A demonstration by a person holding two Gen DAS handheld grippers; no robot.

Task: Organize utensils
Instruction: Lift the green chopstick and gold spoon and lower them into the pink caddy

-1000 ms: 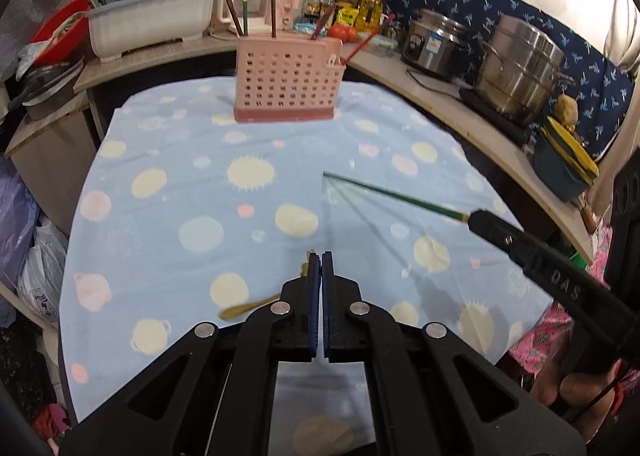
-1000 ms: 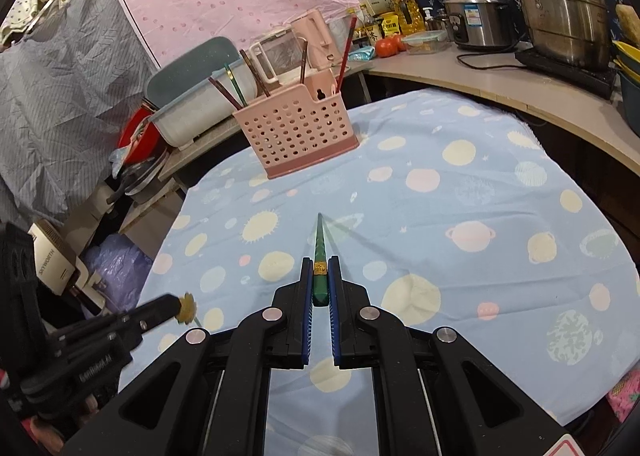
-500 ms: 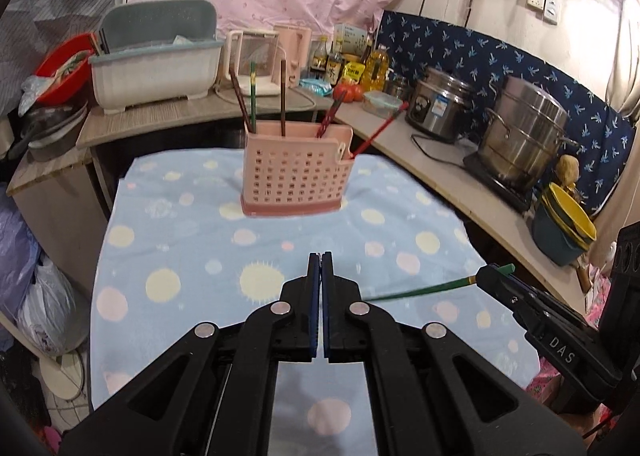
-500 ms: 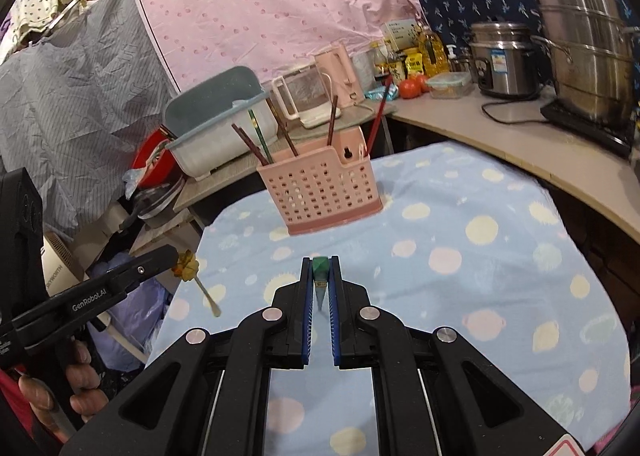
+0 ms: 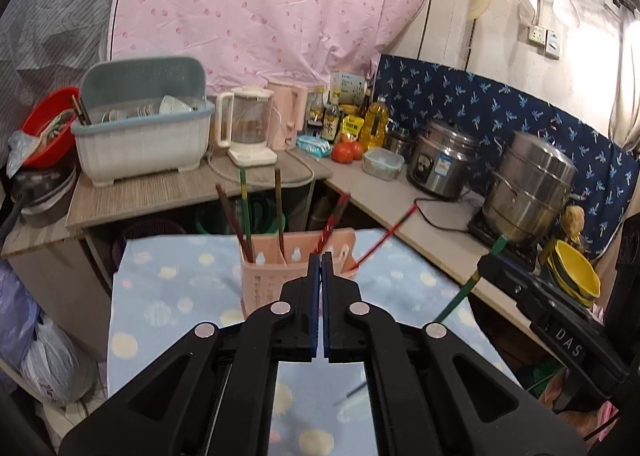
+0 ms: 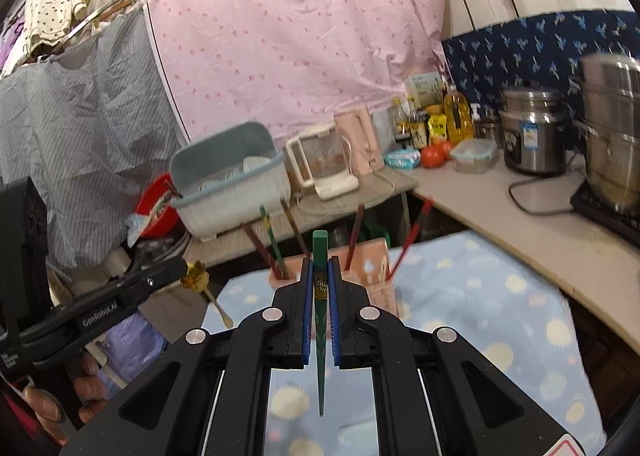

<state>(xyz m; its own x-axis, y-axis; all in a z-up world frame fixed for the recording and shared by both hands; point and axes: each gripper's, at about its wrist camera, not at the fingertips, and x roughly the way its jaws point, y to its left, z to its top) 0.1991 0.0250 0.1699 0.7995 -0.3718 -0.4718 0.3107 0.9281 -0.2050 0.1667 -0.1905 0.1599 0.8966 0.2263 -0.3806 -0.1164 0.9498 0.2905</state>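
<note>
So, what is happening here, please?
A person is sorting utensils with two handheld tongs. The right tongs are shut on a green chopstick. The left tongs hold a small golden spoon. Both are in the air in front of the pink basket, where several chopsticks already stand.

Each hand-held gripper (image 5: 321, 256) (image 6: 320, 262) is black plastic: angular fingers with triangular cutouts, blue pads, round silver screws. White lettering marks the sides: "DAS" on one, "GenRobot.AI" on the other.
</note>
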